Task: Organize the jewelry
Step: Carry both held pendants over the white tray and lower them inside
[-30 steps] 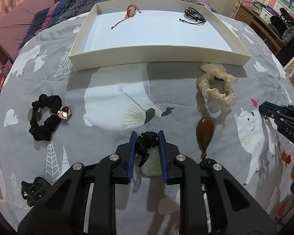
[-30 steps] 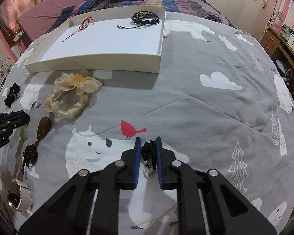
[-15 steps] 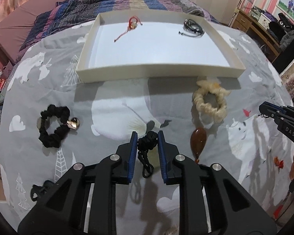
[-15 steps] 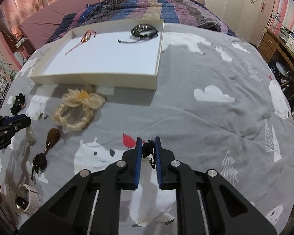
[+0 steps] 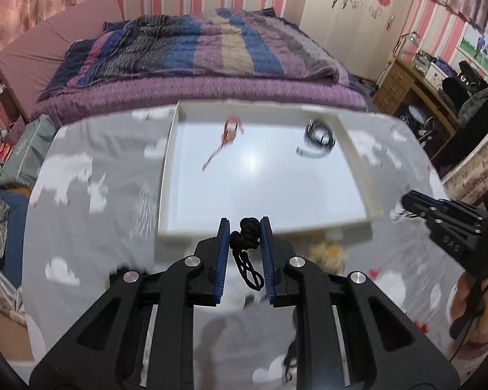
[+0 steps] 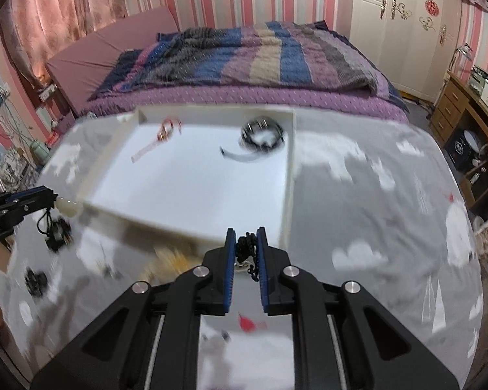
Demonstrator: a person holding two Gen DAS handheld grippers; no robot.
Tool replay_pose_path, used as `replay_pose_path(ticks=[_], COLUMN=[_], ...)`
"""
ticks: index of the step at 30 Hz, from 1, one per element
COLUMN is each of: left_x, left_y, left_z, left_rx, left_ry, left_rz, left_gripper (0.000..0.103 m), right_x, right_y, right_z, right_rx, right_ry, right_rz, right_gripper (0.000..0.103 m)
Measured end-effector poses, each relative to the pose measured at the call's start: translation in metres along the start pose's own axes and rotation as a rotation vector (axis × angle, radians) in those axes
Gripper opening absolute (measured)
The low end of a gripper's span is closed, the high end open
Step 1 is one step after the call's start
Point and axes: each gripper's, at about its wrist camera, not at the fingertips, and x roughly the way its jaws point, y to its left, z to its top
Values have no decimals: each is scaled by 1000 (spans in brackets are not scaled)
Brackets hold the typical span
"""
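Both hand-held grippers were up over the gray cloud-print blanket (image 5: 91,214) on the bed, each pinching something black. The left hand-held gripper (image 5: 244,237) had its blue pads closed on a black knotted cord (image 5: 246,237), with loops of the cord dangling down below the jaws; seen from the right side, the same cord hung under its tips with a dark lump at the end, too blurred for me to say what it was. The right hand-held gripper (image 6: 246,243) was clamped on a black beaded cord (image 6: 246,246), and a small pale round bit hung just under the pads, also too smeared to make out. The white tray (image 5: 167,175) sat on the blanket just beyond both sets of tips. Inside the tray, a red string piece (image 5: 227,136) lay toward its far left and a coiled black cord bracelet (image 5: 318,135) toward its far right, the rest of the tray floor bare white. Just in front of the tray's near wall there was a cream scrunchie (image 6: 166,260), very blurred. Off to the tray's left on the blanket sat a black scrunchie (image 6: 35,281). Behind the tray's far wall was a striped purple and blue quilt (image 6: 244,55).
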Motion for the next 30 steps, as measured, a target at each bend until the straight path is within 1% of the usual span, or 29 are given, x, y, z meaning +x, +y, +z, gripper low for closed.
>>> replay_pose_path(ticks=[5, 8, 12, 14, 17, 20, 21, 23, 25, 27, 30], left_x=[7, 26, 57, 73, 95, 113, 122, 131, 137, 143, 150], left_y=[0, -1, -3, 0, 7, 15, 19, 24, 27, 31, 36], left_z=[43, 66, 83, 87, 89, 90, 90, 91, 91, 93, 91], left_rx=[-19, -23, -16, -22, -33, -41, -52, -58, -60, -66, -85], left_ry=[-47, -38, -26, -24, -25, -37, -31, -12, -15, -18, -13], left_rz=[-16, -16, 14, 26, 25, 35, 48, 68, 83, 98, 101], left_gripper=[17, 17, 17, 17, 17, 17, 17, 17, 17, 17, 17], right_x=[12, 28, 55, 70, 95, 123, 129, 144, 157, 169, 174], right_y=[16, 25, 32, 34, 36, 36, 36, 33, 29, 31, 27], right_z=[49, 76, 100, 106, 110, 109, 109, 105, 100, 99, 101], right_rx=[-10, -13, -8, 2, 11, 15, 17, 35, 62, 47, 59], right_ry=[-24, -32, -38, -37, -28, -16, -13, -11, -19, -11, -21], right_rz=[29, 44, 61, 70, 78, 57, 51, 48, 56, 36, 24], right_gripper=[13, 13, 13, 13, 13, 13, 13, 13, 13, 13, 13])
